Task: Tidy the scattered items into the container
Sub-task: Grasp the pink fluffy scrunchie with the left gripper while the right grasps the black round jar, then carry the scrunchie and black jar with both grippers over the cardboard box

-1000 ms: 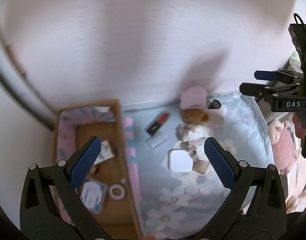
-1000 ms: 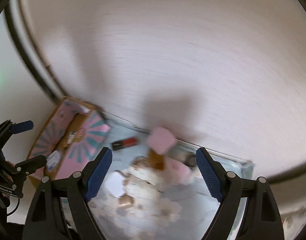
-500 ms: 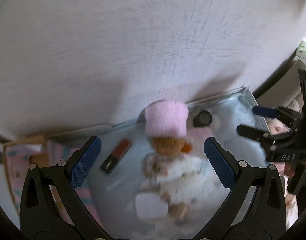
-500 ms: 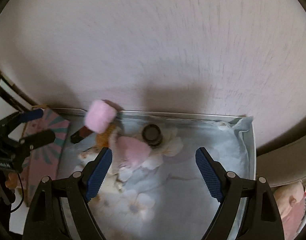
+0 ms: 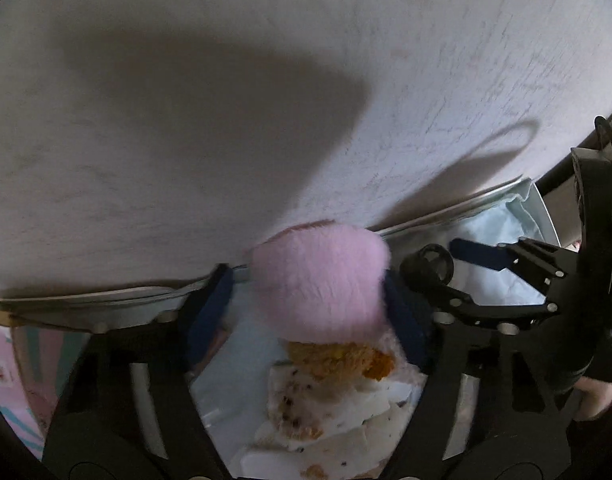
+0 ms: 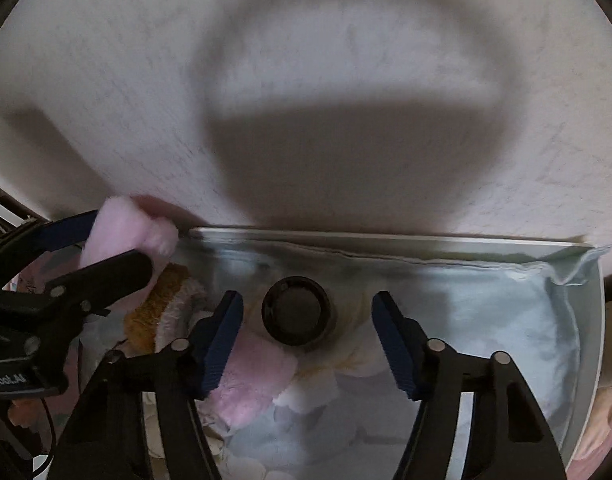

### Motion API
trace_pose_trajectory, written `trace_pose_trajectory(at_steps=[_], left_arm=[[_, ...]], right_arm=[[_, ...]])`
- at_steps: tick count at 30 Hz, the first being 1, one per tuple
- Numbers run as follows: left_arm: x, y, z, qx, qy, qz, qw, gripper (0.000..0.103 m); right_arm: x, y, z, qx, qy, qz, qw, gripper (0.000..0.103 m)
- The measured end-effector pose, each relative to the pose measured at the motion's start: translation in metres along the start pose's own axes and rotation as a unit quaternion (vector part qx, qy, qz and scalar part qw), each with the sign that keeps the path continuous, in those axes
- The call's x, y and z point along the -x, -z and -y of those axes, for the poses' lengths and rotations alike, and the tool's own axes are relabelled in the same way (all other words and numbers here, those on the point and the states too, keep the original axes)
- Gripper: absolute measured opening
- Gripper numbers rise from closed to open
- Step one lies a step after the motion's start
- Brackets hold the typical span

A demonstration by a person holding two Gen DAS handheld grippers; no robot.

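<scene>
A plush doll lies on the floral cloth; its fluffy pink ear (image 5: 321, 280) sits between my left gripper's (image 5: 311, 312) blue fingers, which stand on either side of it, not clearly pressing. Its orange head (image 5: 337, 358) and white spotted body (image 5: 306, 412) lie below. In the right wrist view the pink ear (image 6: 126, 232) shows between the left gripper's fingers. A small round black jar (image 6: 297, 312) stands between my right gripper's (image 6: 307, 336) open fingers. The jar also shows in the left wrist view (image 5: 427, 266). A corner of the pink patterned box (image 5: 10, 360) is at far left.
The pale wall (image 5: 266, 80) rises directly behind the tray's metal rim (image 6: 385, 238). The blue floral cloth (image 6: 485, 312) covers the tray, bunched at the right corner. Another pink plush part (image 6: 254, 380) lies under the right gripper's left finger.
Both grippers have moved forward and down toward the back of the tray. The left now straddles the doll's pink ear with narrower jaws; the right now straddles the black jar.
</scene>
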State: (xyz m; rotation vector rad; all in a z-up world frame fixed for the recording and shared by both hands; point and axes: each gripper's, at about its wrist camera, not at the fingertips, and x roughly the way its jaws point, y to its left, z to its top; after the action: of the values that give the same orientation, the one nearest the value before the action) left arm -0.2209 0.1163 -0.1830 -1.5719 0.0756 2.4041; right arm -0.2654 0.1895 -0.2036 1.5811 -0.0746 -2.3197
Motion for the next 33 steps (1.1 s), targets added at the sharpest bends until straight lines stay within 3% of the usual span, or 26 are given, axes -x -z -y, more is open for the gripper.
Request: trace_pose_trajectory(at_steps=[2,4,15,24,33], left_arm=[[-0.007,0.0,0.001,0.001,-0.004,-0.011,0.9999,0.039],[-0.007,0.001,0.002,0.0,-0.003,-0.01,0.9999,0.031],[0.028,0.003,-0.003,0.006,0.002,0.009,0.9999,0.026],[0.091,0.016,-0.002,-0.003,-0.002,0.027,0.9996,0.026],[0.161,0.05,-0.036,0.056,0.005,0.051,0.9971,0.026]], right_arm=[[-0.004,0.002,-0.001,0.003,-0.002,-0.006,1.0,0.043],[-0.007,0.004,0.0,0.0,-0.01,-0.009,1.0,0.036],[0.026,0.007,0.004,-0.014,-0.015,0.013,1.0,0.036],[0.073,0.016,-0.016,0.01,0.003,0.026,1.0,0.036],[0.117,0.007,-0.056,0.073,-0.021,0.016,0.997,0.036]])
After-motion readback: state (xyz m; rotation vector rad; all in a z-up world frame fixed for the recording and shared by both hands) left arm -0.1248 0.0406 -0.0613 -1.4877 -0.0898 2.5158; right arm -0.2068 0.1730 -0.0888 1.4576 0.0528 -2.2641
